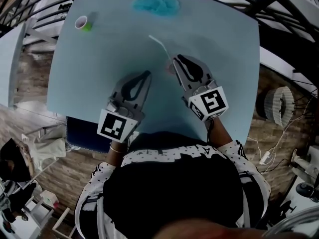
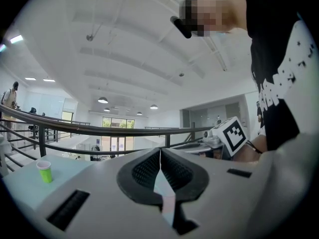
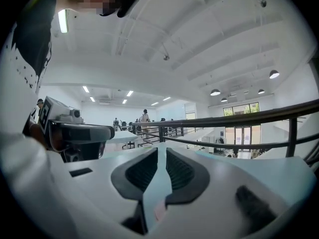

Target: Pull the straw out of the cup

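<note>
A small green cup [image 1: 82, 23] with a pale rim stands at the far left of the light blue table [image 1: 224, 54]; the left gripper view also has the cup [image 2: 44, 172], low on the left. A thin white straw [image 1: 159, 45] lies flat on the table mid-way across, well apart from the cup. My right gripper [image 1: 175, 59] sits just past the straw's near end, its jaws a narrow gap apart with nothing between them. My left gripper [image 1: 148, 74] rests to the left of it, shut and empty. Both grippers [image 2: 160, 152] [image 3: 162, 153] point across the table.
A crumpled blue cloth [image 1: 156, 4] lies at the table's far edge. Dark railings [image 1: 279, 14] run round the table's far and right sides. A blue chair seat [image 1: 82, 133] shows under the near left edge. The floor drops away at the right.
</note>
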{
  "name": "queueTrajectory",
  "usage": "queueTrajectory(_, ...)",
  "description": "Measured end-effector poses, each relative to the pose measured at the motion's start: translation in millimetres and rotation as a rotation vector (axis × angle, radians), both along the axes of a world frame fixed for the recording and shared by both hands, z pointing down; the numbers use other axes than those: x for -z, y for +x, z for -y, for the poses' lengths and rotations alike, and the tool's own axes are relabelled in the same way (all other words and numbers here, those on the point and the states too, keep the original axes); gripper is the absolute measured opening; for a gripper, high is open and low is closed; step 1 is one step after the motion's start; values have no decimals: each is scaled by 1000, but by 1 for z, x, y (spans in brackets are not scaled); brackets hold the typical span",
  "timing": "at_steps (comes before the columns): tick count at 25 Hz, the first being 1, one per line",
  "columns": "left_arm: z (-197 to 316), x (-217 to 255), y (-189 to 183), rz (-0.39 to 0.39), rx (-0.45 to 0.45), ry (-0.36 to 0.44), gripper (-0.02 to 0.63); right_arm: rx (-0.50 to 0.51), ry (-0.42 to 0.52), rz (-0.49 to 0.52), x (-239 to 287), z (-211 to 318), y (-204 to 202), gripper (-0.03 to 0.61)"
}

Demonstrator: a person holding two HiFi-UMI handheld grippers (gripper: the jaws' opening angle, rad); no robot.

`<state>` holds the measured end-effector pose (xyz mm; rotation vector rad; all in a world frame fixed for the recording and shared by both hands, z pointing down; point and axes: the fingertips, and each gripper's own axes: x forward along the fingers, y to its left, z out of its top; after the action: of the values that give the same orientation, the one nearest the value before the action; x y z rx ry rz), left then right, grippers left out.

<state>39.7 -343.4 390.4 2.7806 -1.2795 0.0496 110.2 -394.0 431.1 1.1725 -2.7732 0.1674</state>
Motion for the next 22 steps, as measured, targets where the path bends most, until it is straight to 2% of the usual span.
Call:
queueTrajectory(17, 17, -10, -4, 0, -3, -23, 15, 17, -31, -81, -22, 27, -16, 40)
queueTrajectory(22, 19, -13, -3, -1, -10, -35, 15, 17, -37, -136, -34, 30, -19, 46)
